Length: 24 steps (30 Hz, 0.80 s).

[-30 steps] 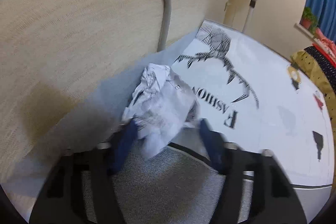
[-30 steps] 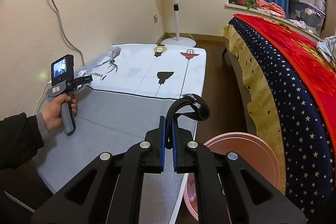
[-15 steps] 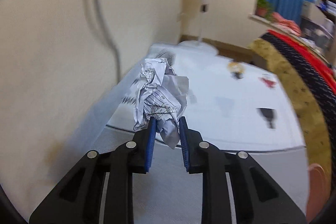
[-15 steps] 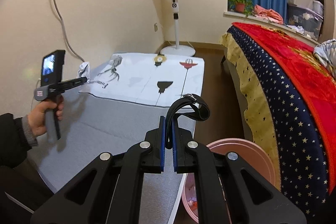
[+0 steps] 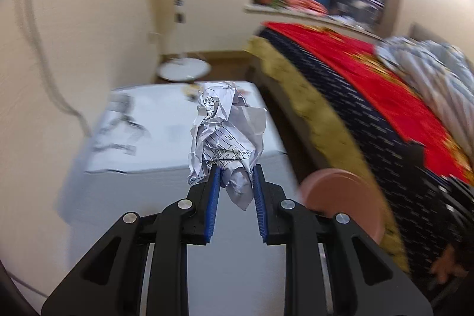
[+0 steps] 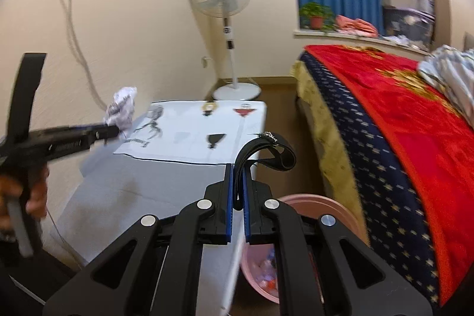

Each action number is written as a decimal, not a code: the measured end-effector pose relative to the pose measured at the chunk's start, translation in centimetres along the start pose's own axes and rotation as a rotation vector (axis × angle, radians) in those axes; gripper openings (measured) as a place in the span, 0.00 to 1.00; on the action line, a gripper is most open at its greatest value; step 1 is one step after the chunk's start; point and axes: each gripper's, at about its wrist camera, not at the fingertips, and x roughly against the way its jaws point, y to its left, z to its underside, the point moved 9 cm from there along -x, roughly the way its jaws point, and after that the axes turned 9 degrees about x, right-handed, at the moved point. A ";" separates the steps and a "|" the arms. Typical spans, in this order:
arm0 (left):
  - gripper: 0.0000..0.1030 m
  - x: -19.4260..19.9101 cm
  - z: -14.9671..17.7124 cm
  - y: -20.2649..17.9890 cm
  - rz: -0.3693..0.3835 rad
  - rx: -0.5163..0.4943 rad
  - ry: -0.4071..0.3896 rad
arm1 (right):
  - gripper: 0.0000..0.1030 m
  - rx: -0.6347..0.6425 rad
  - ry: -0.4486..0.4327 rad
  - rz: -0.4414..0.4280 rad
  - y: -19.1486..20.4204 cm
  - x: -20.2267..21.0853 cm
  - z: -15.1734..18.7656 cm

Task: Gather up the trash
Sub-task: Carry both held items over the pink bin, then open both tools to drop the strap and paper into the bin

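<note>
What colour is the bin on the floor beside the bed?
Pink. The bin shows best in the right wrist view, with scraps of trash inside.

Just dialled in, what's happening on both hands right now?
A person is clearing trash with two handheld tongs. The left tongs are clamped on a crumpled paper ball, held in the air above the grey mat. The right tongs pinch a black strap that loops up past the tips. A pink bin with litter already inside stands on the floor between the mat and the bed. Neither item is in it yet.
</note>
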 end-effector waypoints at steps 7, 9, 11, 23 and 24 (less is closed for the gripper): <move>0.22 -4.1 4.5 -11.5 0.145 -0.110 0.097 | 0.06 -0.118 0.065 0.095 -7.0 0.4 3.2; 0.22 -5.5 5.1 -12.5 0.156 -0.123 0.117 | 0.06 -0.130 0.088 0.112 -8.1 -0.2 3.9; 0.22 -7.1 5.6 -13.2 0.168 -0.116 0.141 | 0.06 -0.130 0.103 0.119 -9.1 -0.8 4.4; 0.37 -13.9 7.3 -14.0 0.150 -0.109 0.257 | 0.11 -0.156 0.205 0.143 -11.6 -5.4 6.7; 0.54 -14.1 7.2 -13.8 0.146 -0.099 0.256 | 0.13 -0.160 0.216 0.146 -11.7 -5.8 6.9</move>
